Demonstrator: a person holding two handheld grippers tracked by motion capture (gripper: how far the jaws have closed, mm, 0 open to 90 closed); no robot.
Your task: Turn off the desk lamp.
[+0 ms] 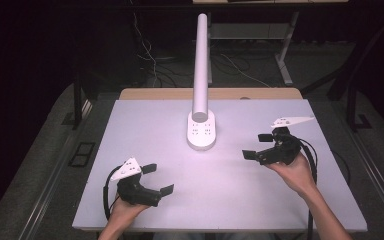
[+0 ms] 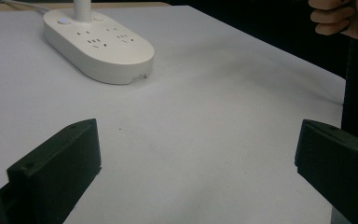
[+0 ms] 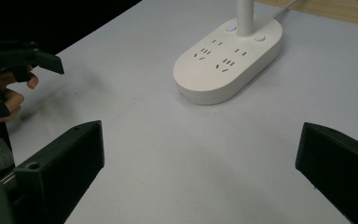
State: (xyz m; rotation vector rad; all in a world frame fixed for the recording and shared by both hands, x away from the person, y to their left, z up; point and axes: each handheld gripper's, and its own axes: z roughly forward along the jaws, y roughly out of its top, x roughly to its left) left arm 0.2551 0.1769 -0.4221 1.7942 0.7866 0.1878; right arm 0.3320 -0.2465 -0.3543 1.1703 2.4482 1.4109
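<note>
A white oval socket base (image 1: 201, 131) with a tall white post (image 1: 200, 65) stands at the back middle of the white table (image 1: 130, 125). Its top carries several sockets and two small buttons beside the post (image 3: 245, 16). My left gripper (image 1: 158, 179) is held low at the front left, open and holding nothing, aimed toward the base (image 2: 100, 44). My right gripper (image 1: 257, 146) is at the right, open, holding nothing, also facing the base (image 3: 226, 58). Both stand well apart from the base.
The table's wooden back edge (image 1: 150, 93) lies behind the base. Cables (image 1: 152, 60) run over the dark floor beyond. The other hand with its gripper (image 3: 16, 70) appears at the left of the right gripper view.
</note>
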